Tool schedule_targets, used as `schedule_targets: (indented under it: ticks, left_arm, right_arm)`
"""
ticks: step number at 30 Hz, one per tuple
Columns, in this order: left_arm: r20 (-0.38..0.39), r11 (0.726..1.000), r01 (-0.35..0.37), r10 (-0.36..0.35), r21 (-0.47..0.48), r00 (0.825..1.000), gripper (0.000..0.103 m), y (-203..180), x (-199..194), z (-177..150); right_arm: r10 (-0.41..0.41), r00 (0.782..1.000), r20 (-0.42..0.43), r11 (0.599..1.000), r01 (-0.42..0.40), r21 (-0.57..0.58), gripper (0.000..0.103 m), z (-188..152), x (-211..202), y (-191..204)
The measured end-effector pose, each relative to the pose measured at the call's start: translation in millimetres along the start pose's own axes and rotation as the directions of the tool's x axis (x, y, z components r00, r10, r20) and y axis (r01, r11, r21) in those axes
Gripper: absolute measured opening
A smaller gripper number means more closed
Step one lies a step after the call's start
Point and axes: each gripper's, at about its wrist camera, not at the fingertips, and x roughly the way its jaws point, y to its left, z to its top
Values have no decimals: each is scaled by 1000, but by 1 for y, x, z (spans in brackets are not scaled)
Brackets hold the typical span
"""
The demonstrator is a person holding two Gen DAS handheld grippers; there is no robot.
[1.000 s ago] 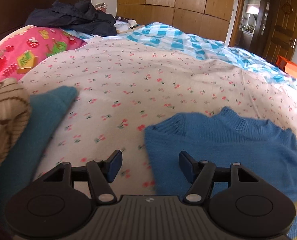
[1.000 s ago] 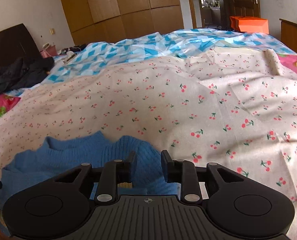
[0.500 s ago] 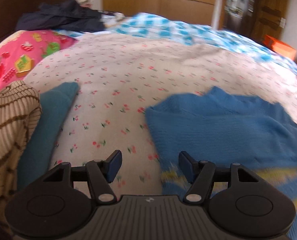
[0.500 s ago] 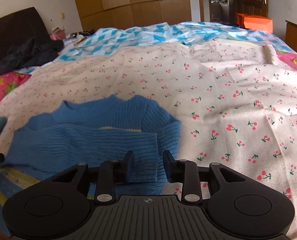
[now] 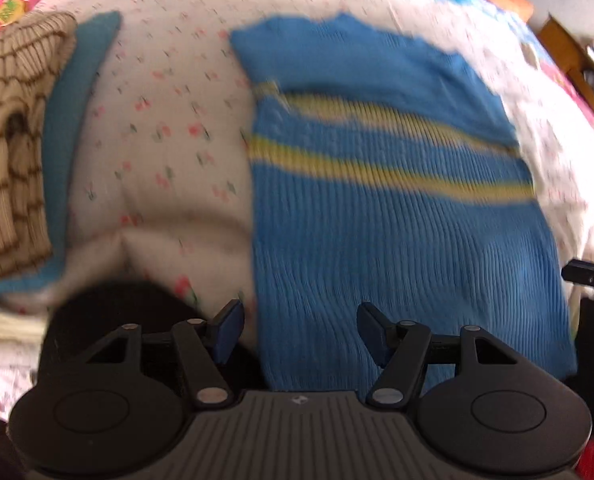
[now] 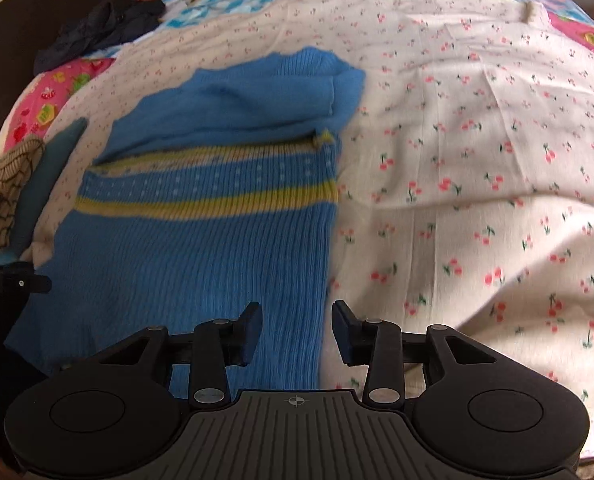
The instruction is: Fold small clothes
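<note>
Sweater (image 5: 397, 208) hem lies just beneath both of your claws, long axis running straight ahead; left claw (image 5: 299, 330) gapes empty over its left edge, right claw (image 6: 297, 330) is opening, empty, over its right edge.

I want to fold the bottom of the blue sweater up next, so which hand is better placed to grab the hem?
Roughly even. The left tool hangs open over the blue sweater's near left edge; the right tool, jaws opening with nothing pinched, straddles its near right edge. Probably use both, one per corner.
</note>
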Motion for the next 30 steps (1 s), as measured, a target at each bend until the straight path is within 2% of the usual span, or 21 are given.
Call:
schedule_targets:
  ticks: [5, 8, 12, 13, 15, 17, 19, 23, 30]
  left_arm:
    - [-61, 994, -57, 63, 98, 996, 67, -18, 3, -14]
    - [-92, 995, -40, 49, 97, 995, 67, -19, 6, -18]
    - [-109, 998, -20, 28, 65, 994, 67, -17, 13, -21]
    - [-108, 998, -17, 24, 57, 994, 64, -16, 13, -21]
    - [-105, 999, -6, 10, 35, 994, 59, -14, 11, -21]
    - [-97, 1000, 4, -3, 5, 995, 47, -10, 9, -21]
    - [-78, 999, 21, -23, -32, 997, 38, -4, 3, -23]
    - [-60, 995, 49, -55, -91, 997, 23, 6, -7, -27]
    - [-96, 997, 27, -34, -72, 995, 23, 3, -3, -26]
  right_arm:
    - [-3, 997, -83, 1000, 2, -21, 41, -19, -1, 3]
    - [3, 991, -137, 1000, -4, -10, 41, -29, 6, 2]
    - [34, 981, -190, 998, -23, 60, 42, -36, 19, -6]
    - [46, 980, -194, 997, -31, 77, 43, -35, 21, -7]
    - [76, 979, -189, 993, -58, 100, 41, -34, 21, -11]
    - [101, 978, -181, 989, -79, 125, 32, -35, 19, -15]
    - [145, 976, -163, 979, -118, 165, 17, -37, 15, -21]
    - [238, 964, -122, 950, -205, 234, 11, -44, 7, -30]
    - [289, 954, -85, 931, -259, 258, 9, -42, 4, -27]
